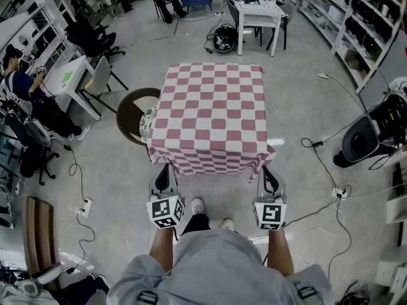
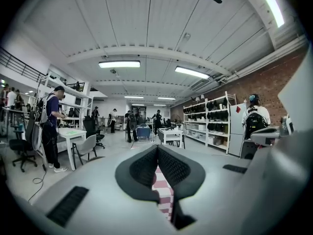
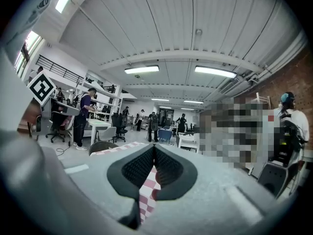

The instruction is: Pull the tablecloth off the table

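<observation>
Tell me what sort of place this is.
Most likely a lab or workshop hall. Open shelving racks line the wall, white work desks stand about with office chairs, and cables trail over a bare concrete floor.

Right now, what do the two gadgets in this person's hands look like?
The left gripper and right gripper each have a light grey body that ends in two black, textured, wedge-shaped jaws. A white cube printed with black square markers sits at the back of each. The person wears a grey top.
</observation>
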Available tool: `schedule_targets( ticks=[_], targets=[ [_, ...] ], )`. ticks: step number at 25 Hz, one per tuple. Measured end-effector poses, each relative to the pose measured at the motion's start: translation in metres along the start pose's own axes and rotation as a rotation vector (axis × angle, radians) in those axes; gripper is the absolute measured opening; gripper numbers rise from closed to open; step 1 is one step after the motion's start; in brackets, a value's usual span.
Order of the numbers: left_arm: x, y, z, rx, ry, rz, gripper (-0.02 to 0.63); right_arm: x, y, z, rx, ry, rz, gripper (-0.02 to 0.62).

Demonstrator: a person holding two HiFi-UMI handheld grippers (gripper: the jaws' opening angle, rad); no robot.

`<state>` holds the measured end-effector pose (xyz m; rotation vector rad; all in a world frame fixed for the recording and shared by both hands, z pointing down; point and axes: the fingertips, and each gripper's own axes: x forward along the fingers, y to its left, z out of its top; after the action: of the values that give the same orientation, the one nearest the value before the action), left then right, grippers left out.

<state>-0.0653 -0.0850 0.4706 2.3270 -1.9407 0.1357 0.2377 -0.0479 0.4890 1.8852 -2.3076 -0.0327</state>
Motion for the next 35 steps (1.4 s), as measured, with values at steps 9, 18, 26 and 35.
schedule_targets(
  ticks=[9,18,26,35],
  targets=[
    [0.041,0.022,-0.006,-0.027,0.016,-0.044,0.006,0.044,0.016,0.003,-0.017,0.025,-0.025,0.000],
    [0.115,0.070,0.004,0.007,0.003,-0.136,0.006,0.119,0.052,0.025,-0.043,0.004,-0.066,0.000],
    [0.167,0.095,0.021,0.064,-0.013,-0.254,0.006,0.168,0.086,0.031,-0.082,0.033,-0.085,0.018],
    [0.195,0.095,-0.010,0.164,0.091,-0.342,0.112,0.206,0.105,-0.009,-0.235,0.171,0.024,0.066]
  ],
)
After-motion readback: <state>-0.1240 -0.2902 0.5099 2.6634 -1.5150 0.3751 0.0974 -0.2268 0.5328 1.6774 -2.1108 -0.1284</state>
